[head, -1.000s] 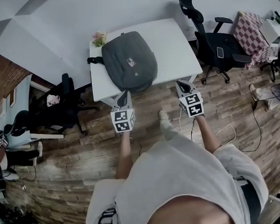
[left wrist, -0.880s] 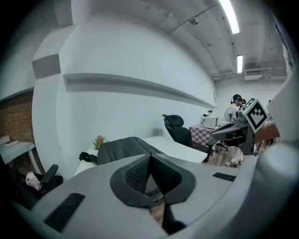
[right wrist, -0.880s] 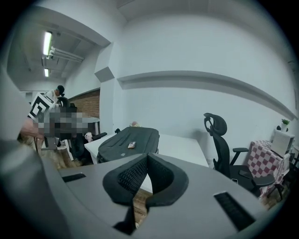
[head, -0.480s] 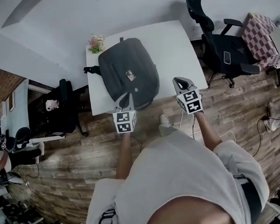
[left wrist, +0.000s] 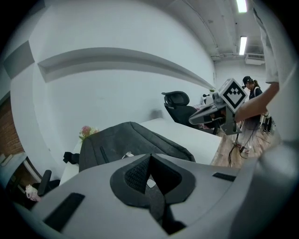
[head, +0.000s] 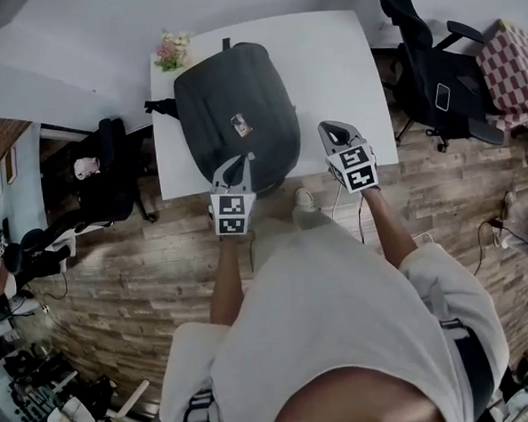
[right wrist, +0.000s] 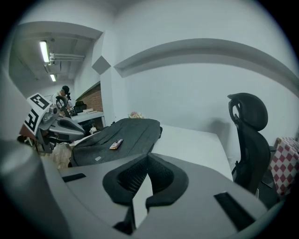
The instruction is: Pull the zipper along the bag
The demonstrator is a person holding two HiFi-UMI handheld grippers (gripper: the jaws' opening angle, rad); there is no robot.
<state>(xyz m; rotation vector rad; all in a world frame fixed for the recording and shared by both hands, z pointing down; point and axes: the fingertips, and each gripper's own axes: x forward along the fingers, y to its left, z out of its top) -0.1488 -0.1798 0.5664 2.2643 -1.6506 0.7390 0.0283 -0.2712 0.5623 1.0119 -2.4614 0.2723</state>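
Observation:
A dark grey backpack lies flat on a white table, with a small label patch on its front. In the head view my left gripper hovers over the bag's near edge, shut with nothing between its jaws. My right gripper is shut and empty too, over the table's near edge, right of the bag. The left gripper view shows the backpack just ahead of the jaws. The backpack lies to the left in the right gripper view. I cannot make out the zipper pull.
A small bunch of pink flowers stands at the table's far left corner. A black office chair is to the right of the table, another black chair to the left. A checkered cloth is at the far right. The floor is wood planks.
Both grippers have moved forward toward the table; the left one now reaches over the backpack's near edge. The table and bag sit closer in the head view. Both stay shut.

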